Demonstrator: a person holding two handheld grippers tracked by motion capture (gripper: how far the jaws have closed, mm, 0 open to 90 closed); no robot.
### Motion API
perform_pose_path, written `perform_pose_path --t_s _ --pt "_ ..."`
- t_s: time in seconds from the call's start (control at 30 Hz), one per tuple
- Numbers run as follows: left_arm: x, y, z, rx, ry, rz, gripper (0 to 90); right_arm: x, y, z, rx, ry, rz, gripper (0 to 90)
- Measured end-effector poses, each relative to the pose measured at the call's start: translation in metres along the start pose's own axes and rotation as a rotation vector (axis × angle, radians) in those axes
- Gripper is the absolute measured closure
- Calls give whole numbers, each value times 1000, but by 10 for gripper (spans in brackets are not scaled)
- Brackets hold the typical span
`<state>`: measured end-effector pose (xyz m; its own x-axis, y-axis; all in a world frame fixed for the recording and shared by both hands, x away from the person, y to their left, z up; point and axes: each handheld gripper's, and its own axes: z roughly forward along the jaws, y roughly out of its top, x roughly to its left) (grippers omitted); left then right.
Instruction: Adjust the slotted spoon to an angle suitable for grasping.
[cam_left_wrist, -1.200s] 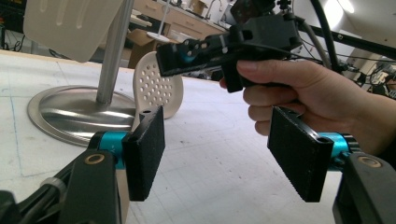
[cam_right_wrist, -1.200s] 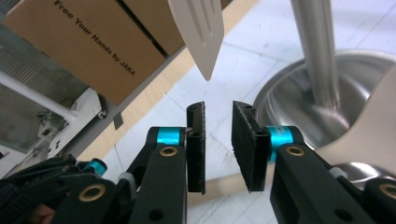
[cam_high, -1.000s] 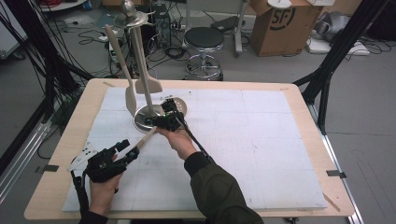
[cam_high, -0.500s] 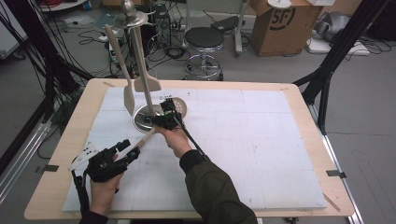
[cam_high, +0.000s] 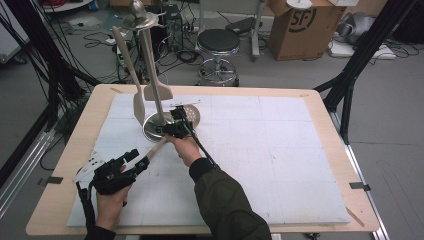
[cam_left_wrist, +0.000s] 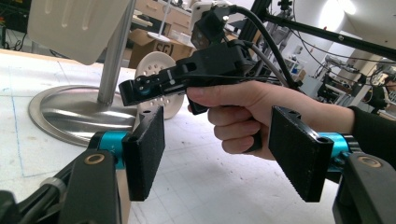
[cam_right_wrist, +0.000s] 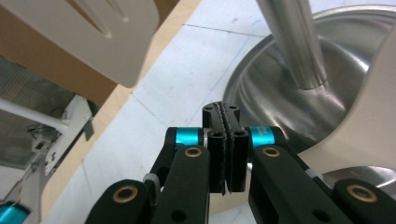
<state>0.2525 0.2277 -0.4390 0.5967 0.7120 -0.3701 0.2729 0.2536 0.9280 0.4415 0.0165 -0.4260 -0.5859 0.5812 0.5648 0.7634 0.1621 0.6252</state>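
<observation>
A steel utensil stand (cam_high: 156, 126) has a round base and a tall pole. A cream slotted turner (cam_high: 158, 92) and a spoon (cam_high: 138, 106) hang from it. A white perforated skimmer (cam_high: 192, 115) lies on the mat behind the base. My right gripper (cam_high: 165, 130) is shut with nothing between its pads (cam_right_wrist: 224, 149) and points at the edge of the base (cam_right_wrist: 327, 93). My left gripper (cam_high: 138, 159) rests low at the front left, jaws open (cam_left_wrist: 217, 154) and empty, facing the right hand (cam_left_wrist: 243, 116). A pale handle (cam_high: 156, 149) runs between the left gripper's tip and the right hand.
A white gridded mat (cam_high: 280, 160) covers the wooden table (cam_high: 330, 125). A stool (cam_high: 218, 42), a cardboard box (cam_high: 300, 25) and cables stand on the floor beyond the far edge. Black frame legs (cam_high: 350, 75) rise at the right.
My right gripper has sunk a little towards the stand's base, still shut. The left gripper has stayed where it was.
</observation>
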Motion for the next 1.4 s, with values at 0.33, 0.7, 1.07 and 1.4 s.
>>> perform_pose_path --t_s 0.33,0.7,1.07,1.4 --pt "1 0 -1 -4 3 -2 372 -3 0 9 7 -70 -12 900" --pt "1 0 0 -3 -2 -6 372 -7 2 14 52 -132 -52 900" --pt "1 0 -2 -6 2 -9 372 -6 3 12 116 -267 -100 900" --pt "1 0 -2 -1 4 0 371 -21 -6 -1 109 -254 -34 900"
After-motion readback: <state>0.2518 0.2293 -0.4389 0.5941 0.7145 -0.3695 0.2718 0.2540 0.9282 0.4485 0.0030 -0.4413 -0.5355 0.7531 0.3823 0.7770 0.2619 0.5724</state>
